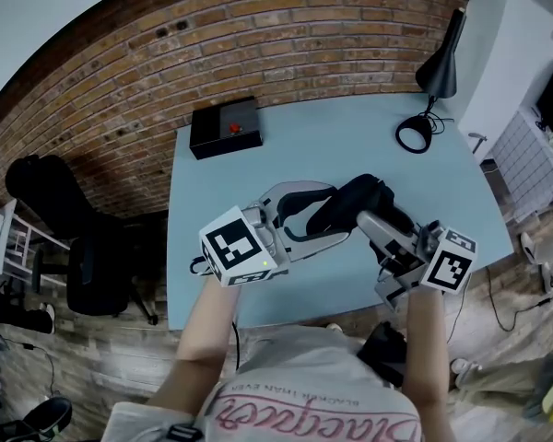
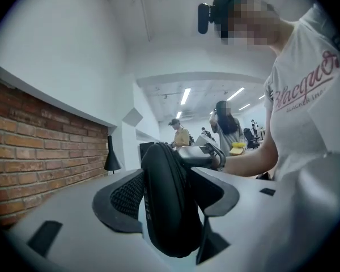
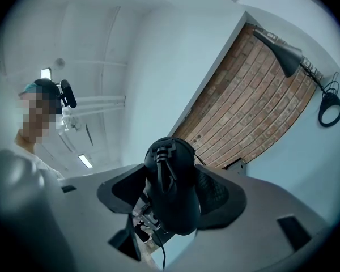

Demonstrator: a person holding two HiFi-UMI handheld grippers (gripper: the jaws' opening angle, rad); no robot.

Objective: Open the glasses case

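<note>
here, left tongs (image 2: 170,198) gripping glasses case (image 1: 347,205)

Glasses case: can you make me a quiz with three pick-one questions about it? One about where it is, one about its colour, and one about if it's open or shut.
1. Where is the glasses case?
A) on the floor
B) between the left gripper and the right gripper
C) on top of a chair

2. What colour is it?
A) black
B) yellow
C) pink

3. Is it open or shut?
A) wide open, glasses showing
B) snapped in two
C) zipped shut

Answers:
1 B: each gripper view shows it standing between that gripper's two jaws.
2 A: it looks black in all three views.
3 C: its two halves sit together, and no gap shows along the zip line.
</note>
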